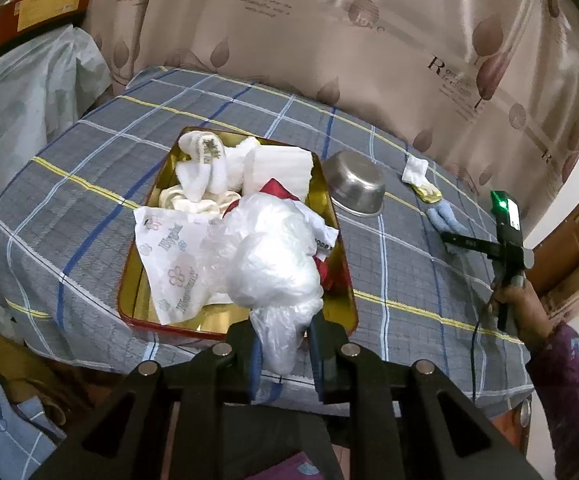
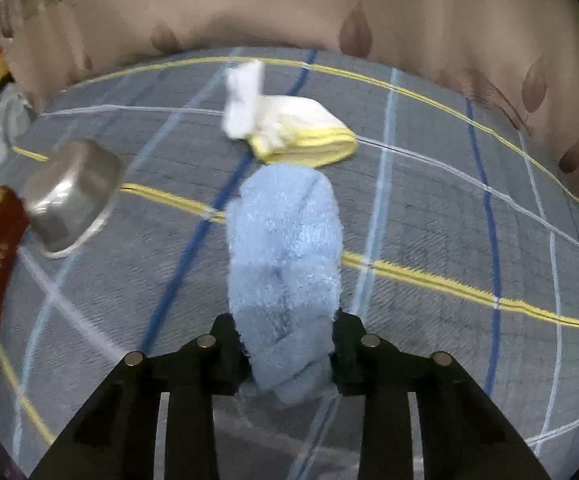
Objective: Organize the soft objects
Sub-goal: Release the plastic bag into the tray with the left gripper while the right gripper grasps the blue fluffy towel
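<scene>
My left gripper (image 1: 281,344) is shut on a crumpled clear plastic bag (image 1: 273,256) that hangs over the near end of a red tin box with a gold inside (image 1: 129,280). The box holds white socks (image 1: 203,168), a folded white foam sheet (image 1: 277,170), a printed paper wrapper (image 1: 173,256) and a red cloth. My right gripper (image 2: 289,350) is shut on a fluffy light blue cloth (image 2: 285,248) lying on the checked bedsheet; it also shows in the left wrist view (image 1: 447,220). A white and yellow cloth (image 2: 289,128) lies just beyond it.
An upturned steel bowl (image 1: 355,188) sits between the box and the cloths. The checked sheet (image 1: 409,272) covers a raised surface backed by a beige leaf-print curtain (image 1: 329,32). A plastic-covered pile (image 1: 29,88) stands at the left, a wooden door (image 1: 577,248) at the right.
</scene>
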Demonstrator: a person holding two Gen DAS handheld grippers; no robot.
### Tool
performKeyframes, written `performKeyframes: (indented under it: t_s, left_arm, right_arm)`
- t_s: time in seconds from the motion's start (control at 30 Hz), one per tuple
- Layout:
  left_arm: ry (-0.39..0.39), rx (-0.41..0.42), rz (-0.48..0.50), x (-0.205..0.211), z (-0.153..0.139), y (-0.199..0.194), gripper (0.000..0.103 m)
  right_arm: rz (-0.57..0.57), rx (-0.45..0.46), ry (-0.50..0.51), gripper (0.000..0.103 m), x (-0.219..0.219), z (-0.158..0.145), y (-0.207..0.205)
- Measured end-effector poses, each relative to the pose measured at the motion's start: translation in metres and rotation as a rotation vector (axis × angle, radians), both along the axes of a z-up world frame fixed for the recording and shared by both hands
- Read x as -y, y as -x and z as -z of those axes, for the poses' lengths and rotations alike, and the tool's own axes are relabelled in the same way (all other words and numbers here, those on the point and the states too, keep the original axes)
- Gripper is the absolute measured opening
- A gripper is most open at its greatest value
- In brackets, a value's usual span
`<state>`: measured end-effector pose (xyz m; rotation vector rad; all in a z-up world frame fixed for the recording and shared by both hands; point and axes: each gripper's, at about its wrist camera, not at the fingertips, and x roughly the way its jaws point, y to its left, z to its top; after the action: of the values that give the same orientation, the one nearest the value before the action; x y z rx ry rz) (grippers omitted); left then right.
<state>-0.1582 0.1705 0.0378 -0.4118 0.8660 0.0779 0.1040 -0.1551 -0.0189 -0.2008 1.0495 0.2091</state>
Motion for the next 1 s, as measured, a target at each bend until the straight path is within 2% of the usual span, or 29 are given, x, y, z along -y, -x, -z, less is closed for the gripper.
performKeyframes:
  t_s: [0.13,0.33,0.53,0.63,0.73,1.0]
  left_arm:
    - [-0.003,0.001,-0.006,-0.008,-0.005,-0.004,0.019]
    - [-0.116,0.007,0.038,-0.012,-0.020,-0.032,0.021]
    - [-0.201,-0.001,0.123,-0.013,-0.016,-0.075,0.021]
    - [-0.217,-0.027,0.154,-0.018,-0.006,-0.097,0.021]
    - [-0.192,-0.059,0.207,-0.022,0.006,-0.117,0.021]
    - [-0.225,-0.113,0.209,-0.033,0.022,-0.148,0.022]
  right_arm:
    - [-0.036,0.031,-0.073,0.028,-0.004,-0.013,0.029]
    - [-0.038,0.086,-0.238,0.028,-0.005,-0.036,0.084]
    - [-0.034,0.103,-0.348,0.028,-0.008,-0.052,0.121]
    - [-0.044,0.099,-0.372,0.028,-0.011,-0.054,0.135]
    - [-0.060,0.097,-0.383,0.028,-0.015,-0.057,0.141]
    - [-0.094,0.096,-0.416,0.028,-0.030,-0.064,0.149]
